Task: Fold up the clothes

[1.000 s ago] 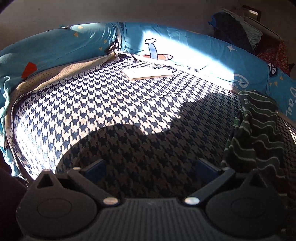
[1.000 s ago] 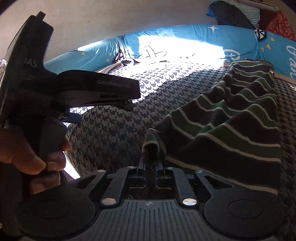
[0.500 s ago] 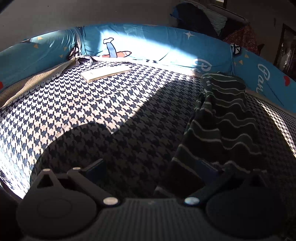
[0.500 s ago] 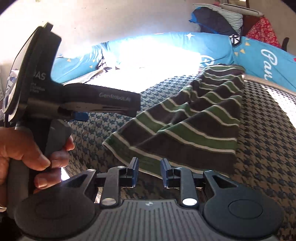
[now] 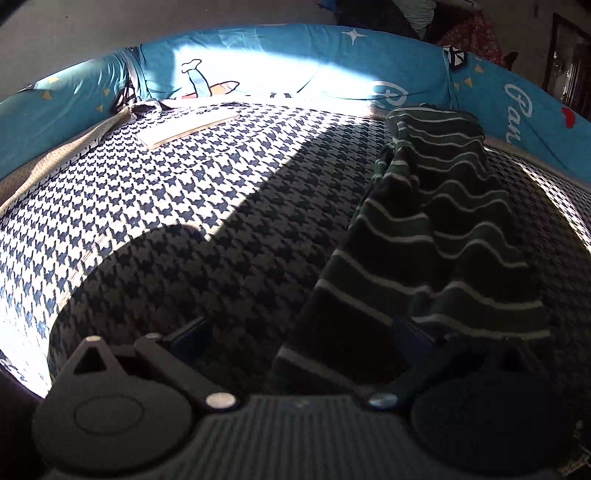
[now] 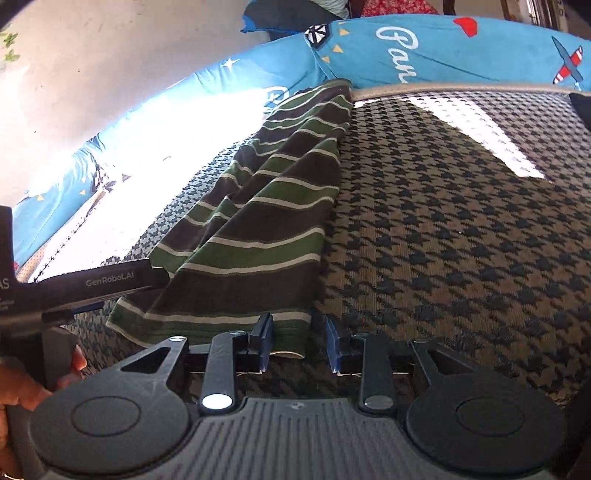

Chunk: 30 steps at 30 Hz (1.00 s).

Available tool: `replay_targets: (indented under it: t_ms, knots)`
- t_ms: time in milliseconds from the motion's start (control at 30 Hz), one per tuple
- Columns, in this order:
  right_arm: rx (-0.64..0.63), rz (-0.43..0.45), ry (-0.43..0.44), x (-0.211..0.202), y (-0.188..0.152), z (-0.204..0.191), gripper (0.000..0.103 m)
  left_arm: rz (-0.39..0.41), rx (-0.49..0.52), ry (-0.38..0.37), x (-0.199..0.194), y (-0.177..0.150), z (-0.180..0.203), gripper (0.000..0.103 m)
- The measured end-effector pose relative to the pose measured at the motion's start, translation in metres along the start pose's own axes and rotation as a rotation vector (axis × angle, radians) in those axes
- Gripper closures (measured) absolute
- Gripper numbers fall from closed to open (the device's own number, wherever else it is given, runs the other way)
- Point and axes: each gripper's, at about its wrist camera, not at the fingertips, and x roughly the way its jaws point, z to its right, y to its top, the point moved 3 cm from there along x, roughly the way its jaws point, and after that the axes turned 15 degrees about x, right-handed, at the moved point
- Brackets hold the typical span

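The striped garment (image 6: pixel 266 221) (dark brown and green bands parted by thin white lines) lies stretched in a long, narrow strip across the houndstooth cover (image 6: pixel 461 229), its far end reaching the blue cartoon-print bedding (image 6: pixel 461 51) that rims the surface, its near hem spread just ahead of the right gripper (image 6: pixel 298 341). That gripper's blue-padded fingers stand moderately apart and hold nothing; the hem's right corner lies at the gap between them, the left pad over the cloth and the right pad over bare cover. In the left wrist view the same garment (image 5: pixel 436 236) runs down the right side, rumpled along its left edge, and its near end passes under the left gripper (image 5: pixel 299 332), whose fingers are spread wide, one over bare cover and the other over the cloth, gripping nothing.

A person's hand (image 6: pixel 22 398) grasps the left gripper's handle at the lower left of the right wrist view. The cover is partly in strong sunlight and partly in shade. A flat, pale book-like object (image 5: pixel 188 127) lies far back on the left, well apart from the garment. Left of the garment the cover is bare up to the bedding; to its right there is another broad bare stretch. A plain wall (image 6: pixel 110 66) rises behind, with piled fabrics (image 5: pixel 417 14) beyond the far rim.
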Motion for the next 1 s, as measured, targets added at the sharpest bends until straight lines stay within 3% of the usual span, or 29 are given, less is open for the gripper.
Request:
replay_targets:
  t_ms: [300, 333, 400, 500, 767, 900, 1000]
  knots:
    - [0.082, 0.001, 0.081, 0.011, 0.0, 0.0, 0.072, -0.01, -0.002, -0.004, 0.005, -0.003, 0.0, 0.0]
    - [0.078, 0.004, 0.078, 0.012, 0.0, -0.001, 0.074, -0.009, -0.003, -0.006, 0.005, -0.003, -0.001, 0.0]
    - [0.064, 0.009, 0.07, 0.013, 0.0, -0.001, 0.091, -0.008, -0.003, -0.007, 0.005, -0.003, -0.001, 0.0]
    - [0.053, 0.013, 0.071, 0.01, 0.0, -0.002, 0.095, -0.006, -0.011, -0.008, 0.004, -0.003, -0.001, 0.0]
    - [0.034, 0.06, 0.009, -0.025, 0.0, -0.005, 0.096, -0.012, -0.034, 0.031, 0.005, -0.004, -0.006, 0.0]
    - [0.088, 0.008, -0.027, -0.019, -0.009, 0.008, 0.096, -0.015, -0.026, 0.058, 0.005, -0.004, -0.005, 0.0]
    - [0.084, 0.026, -0.041, -0.022, -0.008, 0.007, 0.094, -0.017, -0.04, 0.073, 0.005, -0.005, -0.007, 0.0]
